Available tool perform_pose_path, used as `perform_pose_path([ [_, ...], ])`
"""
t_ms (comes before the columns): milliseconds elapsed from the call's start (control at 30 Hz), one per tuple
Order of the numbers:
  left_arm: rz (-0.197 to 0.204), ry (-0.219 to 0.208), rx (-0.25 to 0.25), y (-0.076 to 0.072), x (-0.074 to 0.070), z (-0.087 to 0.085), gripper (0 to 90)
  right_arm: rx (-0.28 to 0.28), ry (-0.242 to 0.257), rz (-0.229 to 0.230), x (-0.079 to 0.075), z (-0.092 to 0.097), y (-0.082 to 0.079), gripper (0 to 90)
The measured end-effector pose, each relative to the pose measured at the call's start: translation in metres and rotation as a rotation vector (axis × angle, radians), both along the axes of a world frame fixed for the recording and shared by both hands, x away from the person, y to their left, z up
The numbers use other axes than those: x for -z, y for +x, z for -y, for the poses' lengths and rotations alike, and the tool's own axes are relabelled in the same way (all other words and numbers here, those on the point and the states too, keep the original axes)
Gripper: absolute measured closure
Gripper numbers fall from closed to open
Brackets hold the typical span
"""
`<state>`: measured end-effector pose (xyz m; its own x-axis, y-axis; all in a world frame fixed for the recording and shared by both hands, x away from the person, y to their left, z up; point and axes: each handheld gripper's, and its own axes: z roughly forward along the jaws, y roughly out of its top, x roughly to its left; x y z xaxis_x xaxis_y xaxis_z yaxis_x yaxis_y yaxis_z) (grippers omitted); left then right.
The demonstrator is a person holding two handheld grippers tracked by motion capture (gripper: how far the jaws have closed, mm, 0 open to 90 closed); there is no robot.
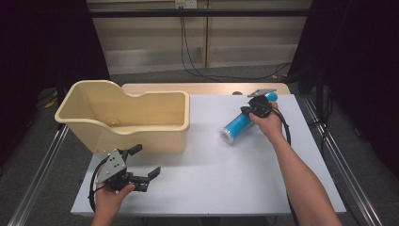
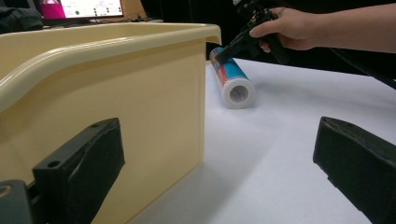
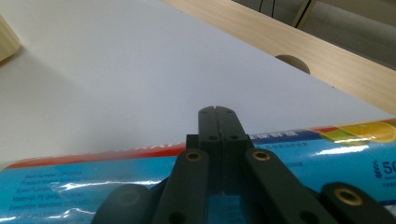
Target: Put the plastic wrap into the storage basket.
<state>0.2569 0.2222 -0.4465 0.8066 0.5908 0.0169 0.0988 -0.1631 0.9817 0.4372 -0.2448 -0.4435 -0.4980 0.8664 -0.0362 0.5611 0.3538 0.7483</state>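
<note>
Right gripper point(image 1: 249, 112) clenched empty atop blue roll point(image 1: 240, 123) (far end hidden), seemingly touching

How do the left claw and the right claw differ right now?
The left claw has its jaws spread wide with nothing between them; the right claw has its jaws shut together. The left claw hovers near the front of the beige tub; the right claw sits over the blue roll, lying on the white table. Both are hand-held, black and two-jawed.
</note>
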Motion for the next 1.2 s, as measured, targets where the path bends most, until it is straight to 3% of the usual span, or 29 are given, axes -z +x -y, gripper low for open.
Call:
perform_pose_path([
  [367,0.005,0.011,-0.003,-0.003,-0.002,0.003,1.8,0.014,0.015,-0.015,-0.007,0.027,-0.035,90.0],
  [433,0.006,0.006,-0.003,-0.003,-0.002,0.003,1.8,0.029,0.020,0.002,-0.009,0.033,-0.038,90.0],
  [633,0.000,0.006,0.001,-0.003,-0.001,0.004,1.8,0.047,0.036,0.019,-0.012,0.036,-0.027,89.5],
  [833,-0.005,0.010,0.006,-0.001,0.001,0.004,1.8,0.041,0.021,-0.003,-0.004,0.030,-0.016,88.2],
  [1200,0.000,0.024,0.019,-0.001,0.000,0.008,1.8,0.009,-0.001,-0.026,-0.006,0.038,-0.028,88.8],
])
